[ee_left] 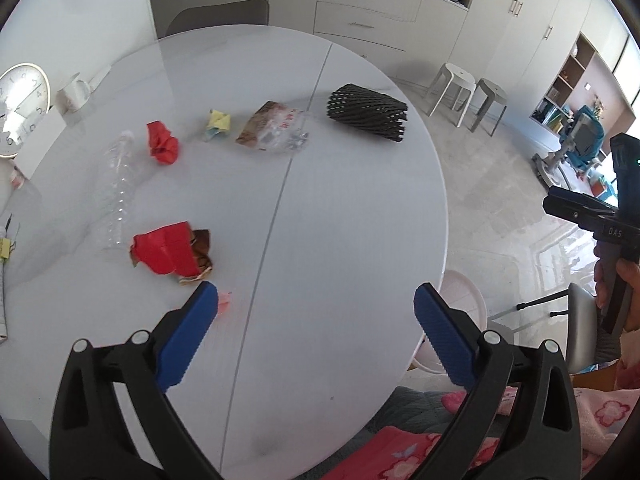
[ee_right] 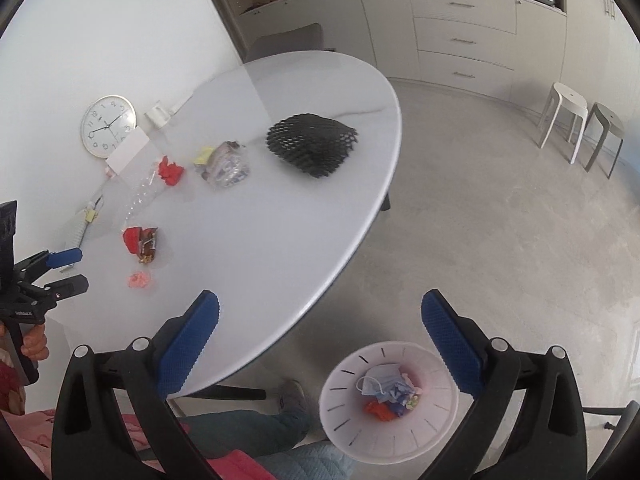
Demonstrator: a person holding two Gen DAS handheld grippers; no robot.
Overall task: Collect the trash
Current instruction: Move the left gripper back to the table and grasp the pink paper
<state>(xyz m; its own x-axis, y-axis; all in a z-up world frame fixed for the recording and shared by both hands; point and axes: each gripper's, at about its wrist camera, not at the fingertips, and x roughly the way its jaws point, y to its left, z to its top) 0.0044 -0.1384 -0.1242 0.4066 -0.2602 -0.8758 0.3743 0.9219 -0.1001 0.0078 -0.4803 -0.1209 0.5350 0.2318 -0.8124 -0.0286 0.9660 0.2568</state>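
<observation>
Holding both tongs spread and gripping nothing: my left gripper (ee_left: pixel 316 304) hangs over the near part of the white oval table (ee_left: pixel 344 208), my right gripper (ee_right: pixel 320 316) above the floor beside the table's edge. Largest item, black foam net sleeve (ee_left: pixel 368 118), far side. Clear plastic bottle (ee_left: pixel 118 188), lying flat at left. Red-and-brown wrapper (ee_left: pixel 170 254), just beyond my left fingertip. Clear snack bag (ee_left: pixel 274 128), mid-table. Red crumple (ee_left: pixel 162 144). Yellow scrap (ee_left: pixel 219 122). Pink scrap (ee_right: pixel 138 280), nearest. White waste bin (ee_right: pixel 432 432), on the floor, already holding trash.

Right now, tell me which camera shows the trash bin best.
The right wrist view: the bin sits on the floor beside the table, seen from above with a mask and scraps inside. The left wrist view shows only a pale sliver of it past the table's edge.
</observation>
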